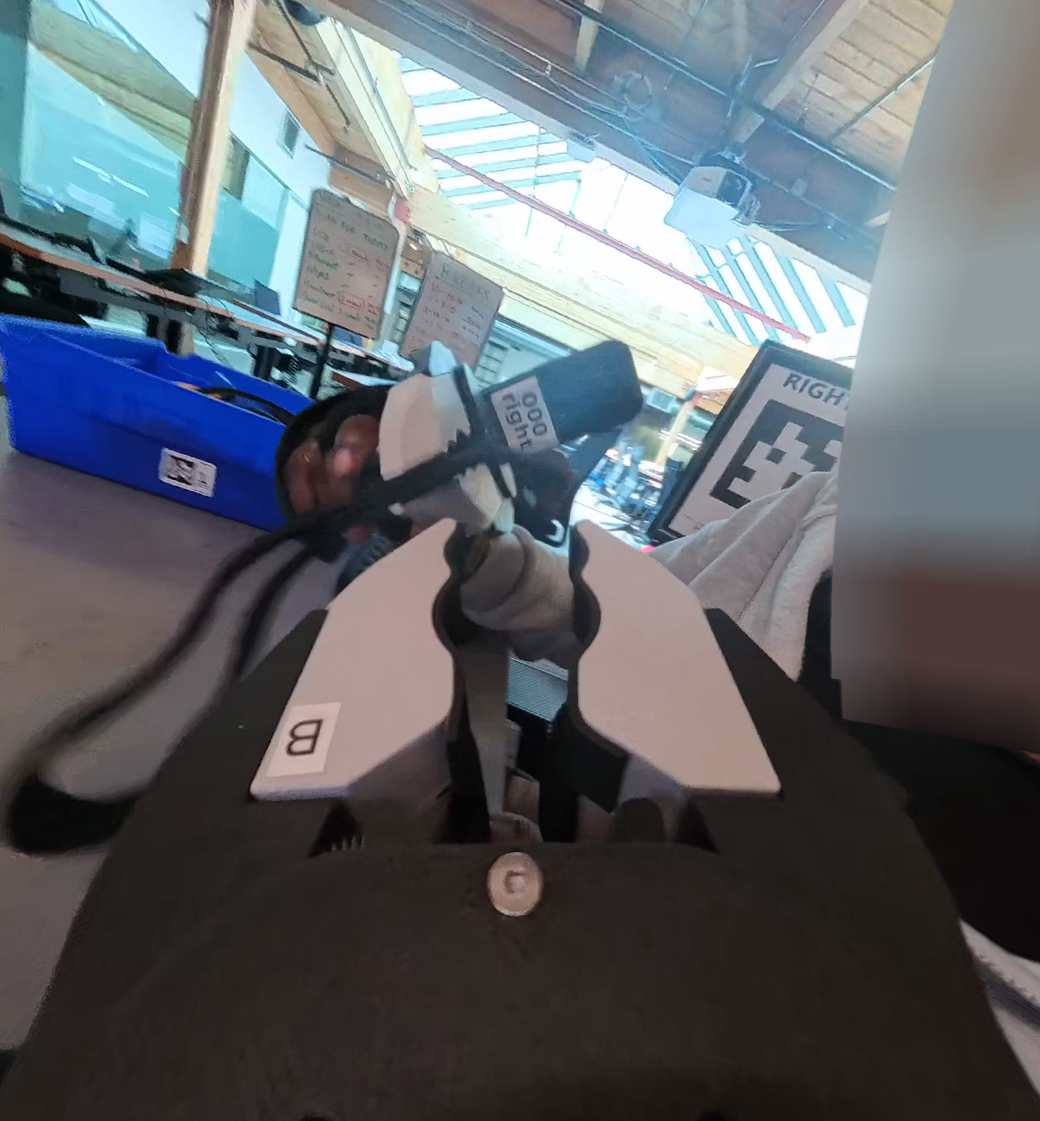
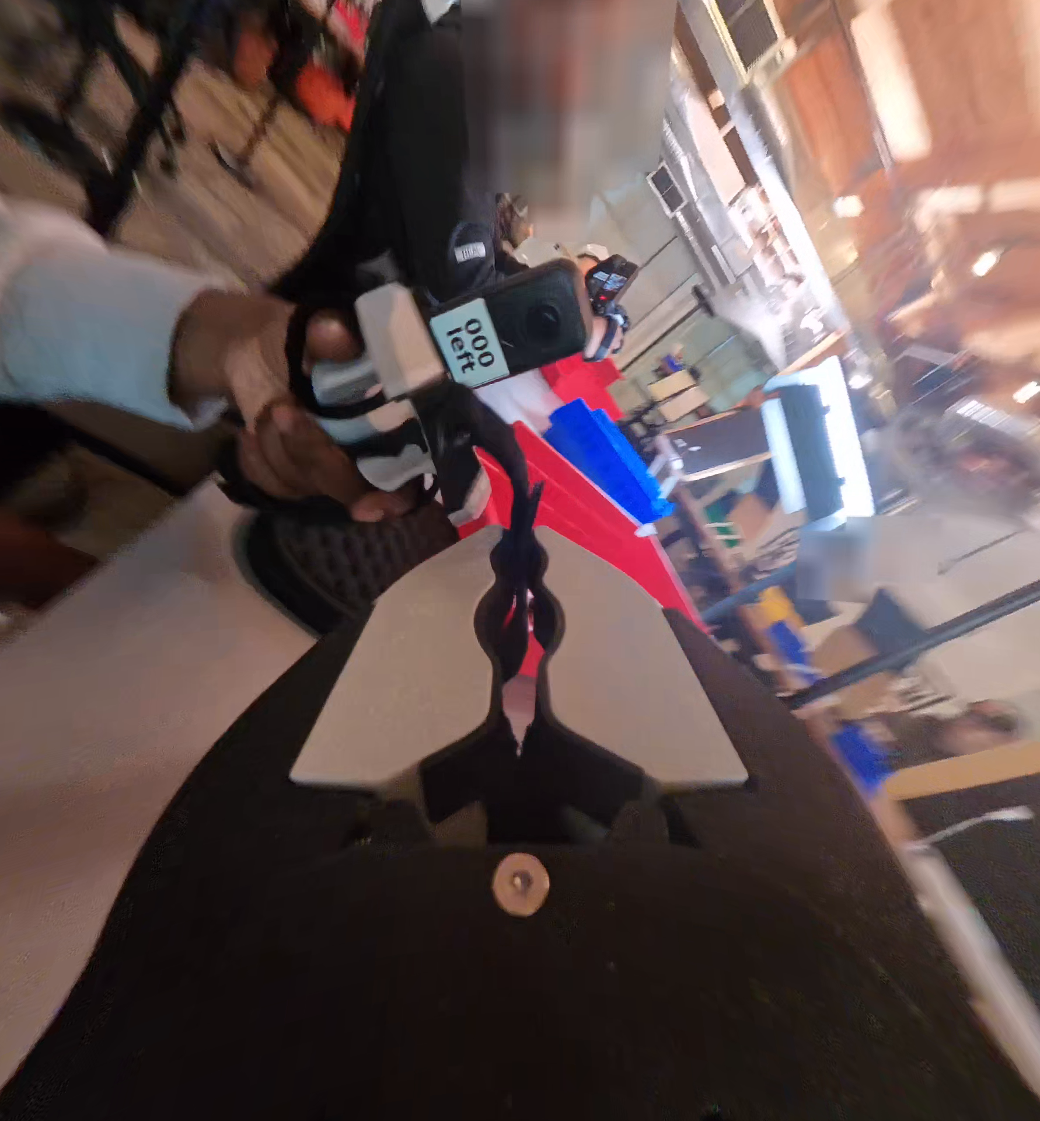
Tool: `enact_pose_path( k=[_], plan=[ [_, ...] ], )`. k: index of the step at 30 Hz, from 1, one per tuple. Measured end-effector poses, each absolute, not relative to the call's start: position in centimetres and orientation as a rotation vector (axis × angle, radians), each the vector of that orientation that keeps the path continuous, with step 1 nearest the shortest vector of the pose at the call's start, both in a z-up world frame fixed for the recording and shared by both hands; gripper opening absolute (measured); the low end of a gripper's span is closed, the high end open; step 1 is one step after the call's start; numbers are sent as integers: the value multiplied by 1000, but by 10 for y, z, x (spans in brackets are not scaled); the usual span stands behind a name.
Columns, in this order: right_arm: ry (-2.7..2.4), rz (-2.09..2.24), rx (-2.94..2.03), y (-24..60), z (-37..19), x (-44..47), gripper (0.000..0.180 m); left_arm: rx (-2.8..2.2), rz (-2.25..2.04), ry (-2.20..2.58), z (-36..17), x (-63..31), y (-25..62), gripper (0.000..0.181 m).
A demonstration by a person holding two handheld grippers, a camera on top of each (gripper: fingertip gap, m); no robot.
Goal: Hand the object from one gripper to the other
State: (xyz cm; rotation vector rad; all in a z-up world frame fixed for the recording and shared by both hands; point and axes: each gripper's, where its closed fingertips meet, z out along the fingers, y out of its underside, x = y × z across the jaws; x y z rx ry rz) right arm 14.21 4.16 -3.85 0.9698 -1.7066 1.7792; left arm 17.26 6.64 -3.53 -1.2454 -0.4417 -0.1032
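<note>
While the right claw (image 2: 520, 546) pinches the black cord (image 1: 160, 637) at its tips, the left claw (image 1: 514, 540) gapes, empty. Cord droops toward the grey surface (image 1: 81, 576): light, limp, slippery; grab close beside the pinch.

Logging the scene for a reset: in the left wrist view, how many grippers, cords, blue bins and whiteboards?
Grippers: 2, the left gripper and the right gripper
Black cord: 1
Blue bin: 1
Whiteboards: 2
Total: 6
</note>
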Motion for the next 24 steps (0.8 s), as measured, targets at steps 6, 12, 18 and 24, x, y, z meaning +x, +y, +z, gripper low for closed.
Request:
enact_pose_path(
  k=[6, 12, 18, 24],
  plan=[
    [-2158, 2192, 756, 49, -30, 138, 5, -1364, 316, -525, -51, 149, 42, 40],
    [-2319, 2314, 723, 49, -29, 150, 5, -1374, 340, -580, -59, 132, 60, 9],
    [-2369, 2502, 479, 43, -22, 140, 37, -1204, 233, -553, -38, 138, 54, 1],
    [-2586, 2420, 480, 36, -46, 147, 6, -1171, 270, -550, -29, 140, 47, 1]
  ],
)
